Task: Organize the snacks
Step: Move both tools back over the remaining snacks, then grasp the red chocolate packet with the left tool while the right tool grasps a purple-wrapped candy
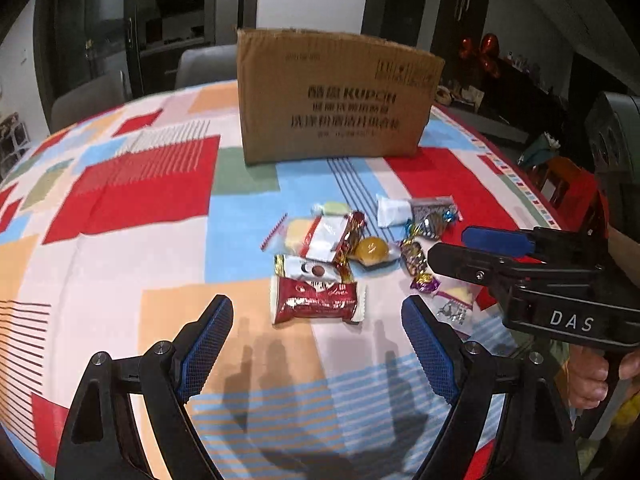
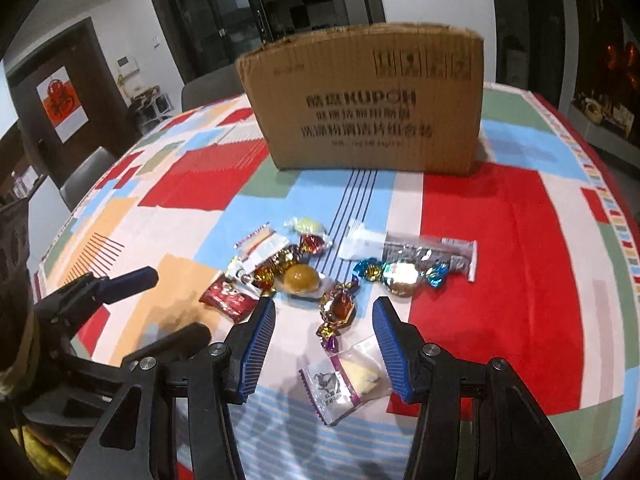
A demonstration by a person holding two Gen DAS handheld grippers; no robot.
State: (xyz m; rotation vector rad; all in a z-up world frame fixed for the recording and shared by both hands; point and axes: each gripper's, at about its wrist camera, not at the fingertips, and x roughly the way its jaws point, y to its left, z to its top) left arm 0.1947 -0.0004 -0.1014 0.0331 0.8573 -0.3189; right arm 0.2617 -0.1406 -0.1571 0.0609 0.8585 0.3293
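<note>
Patchwork tablecloth [image 1: 132, 200]: shiny wrapped snacks [image 1: 352, 248] clustered before cardboard box [image 1: 332, 96].

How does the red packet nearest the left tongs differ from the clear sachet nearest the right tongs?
The red packet is opaque dark red with white ends; the clear sachet is see-through, showing a pale yellow piece inside. The red packet touches the snack pile; the clear sachet lies apart, nearer the camera. The red packet sits ahead of the open left tongs, while the clear sachet lies between the open right tongs. Both lie flat on the tablecloth.
</note>
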